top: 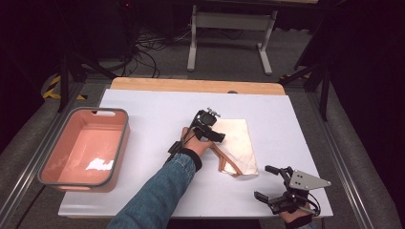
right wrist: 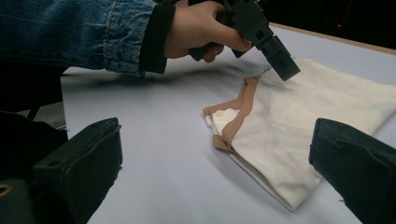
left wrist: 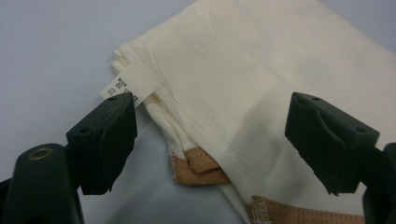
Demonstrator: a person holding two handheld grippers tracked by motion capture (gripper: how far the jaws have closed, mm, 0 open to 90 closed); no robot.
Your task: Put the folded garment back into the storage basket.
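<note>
A folded cream garment (top: 240,141) with tan trim (top: 224,161) lies right of centre on the white table (top: 153,107). My left gripper (top: 220,138), held by a hand in a denim sleeve, hovers open over the garment's left edge. In the left gripper view its jaws straddle the cream cloth (left wrist: 261,79), with the white care label (left wrist: 127,87) beside the left jaw and the trim (left wrist: 201,171) below. My right gripper (top: 261,182) rests open near the table's front right corner. The right gripper view has the garment (right wrist: 299,121) ahead, with the left gripper (right wrist: 279,59) above it.
A pink tub (top: 125,138) with a grey rim stands at the table's left side. A wooden strip (top: 191,85) runs along the far edge. Beyond it are a white stand (top: 193,43) and cables on the floor.
</note>
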